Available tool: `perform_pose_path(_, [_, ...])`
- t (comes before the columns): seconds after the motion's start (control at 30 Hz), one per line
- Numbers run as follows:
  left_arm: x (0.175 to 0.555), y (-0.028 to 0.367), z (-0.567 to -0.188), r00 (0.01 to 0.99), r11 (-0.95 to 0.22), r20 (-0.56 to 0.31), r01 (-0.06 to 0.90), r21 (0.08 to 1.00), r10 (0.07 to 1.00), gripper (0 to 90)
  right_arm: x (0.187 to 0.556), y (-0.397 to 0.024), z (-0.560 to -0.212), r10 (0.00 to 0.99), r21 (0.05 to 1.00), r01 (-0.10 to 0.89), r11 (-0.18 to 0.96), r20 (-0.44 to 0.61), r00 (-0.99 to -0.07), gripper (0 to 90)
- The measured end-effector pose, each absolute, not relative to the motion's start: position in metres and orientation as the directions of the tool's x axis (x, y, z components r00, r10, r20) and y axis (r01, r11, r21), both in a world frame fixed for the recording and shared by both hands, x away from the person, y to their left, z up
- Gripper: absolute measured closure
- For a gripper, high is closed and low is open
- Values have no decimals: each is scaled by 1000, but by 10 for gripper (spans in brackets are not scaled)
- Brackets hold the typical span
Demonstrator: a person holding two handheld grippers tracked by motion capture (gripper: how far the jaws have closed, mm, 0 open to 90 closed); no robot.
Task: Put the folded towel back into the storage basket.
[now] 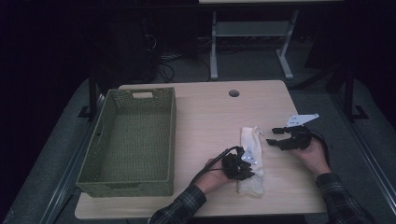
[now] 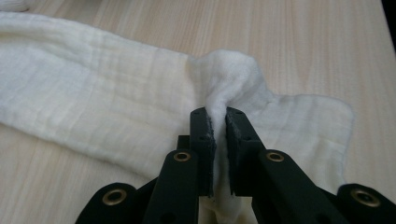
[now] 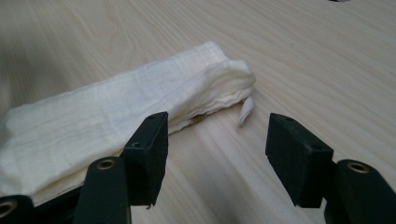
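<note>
A folded white cloth (image 1: 251,154) lies lengthwise on the wooden table, right of the basket. My left gripper (image 1: 243,163) sits over its near end. In the left gripper view the jaws stand almost together and pinch a raised fold of the cloth (image 2: 224,79) between the pads, so my left gripper (image 2: 220,140) is shut on it. My right gripper (image 1: 276,136) hovers just right of the cloth's far end, open. In the right gripper view the cloth (image 3: 116,116) lies ahead and to the left of my right gripper (image 3: 217,154), with bare table between its fingers.
A green woven basket (image 1: 169,135) stands on the left half of the table. A round cable hole (image 1: 234,93) sits near the table's far edge. Dark floor and a desk frame (image 1: 214,51) lie beyond the table.
</note>
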State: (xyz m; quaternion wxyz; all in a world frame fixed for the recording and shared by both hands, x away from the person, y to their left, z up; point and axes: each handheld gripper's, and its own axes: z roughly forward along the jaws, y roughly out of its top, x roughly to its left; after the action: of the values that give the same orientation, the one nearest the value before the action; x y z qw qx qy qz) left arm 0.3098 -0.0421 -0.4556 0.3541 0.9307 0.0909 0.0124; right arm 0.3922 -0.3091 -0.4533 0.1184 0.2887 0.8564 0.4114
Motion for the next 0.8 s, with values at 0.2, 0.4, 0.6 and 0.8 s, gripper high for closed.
perform_pose_path(0.2, [308, -28, -451, 977, -710, -84, 202, 675, 198, 823, 399, -303, -450, 540, 781, 372, 502, 53, -840, 365])
perform_pose_path(0.4, [304, -21, -447, 973, -704, -99, 220, 675, 208, 823, 414, -284, -447, 481, 769, 357, 530, 74, -874, 345])
perform_pose_path(0.6, [299, -21, -447, 971, -695, -121, 234, 680, 208, 822, 436, -259, -452, 450, 759, 366, 538, 108, -886, 343])
perform_pose_path(0.8, [299, -22, -448, 973, -703, -119, 226, 674, 198, 822, 446, -246, -466, 428, 736, 357, 575, 101, -898, 353])
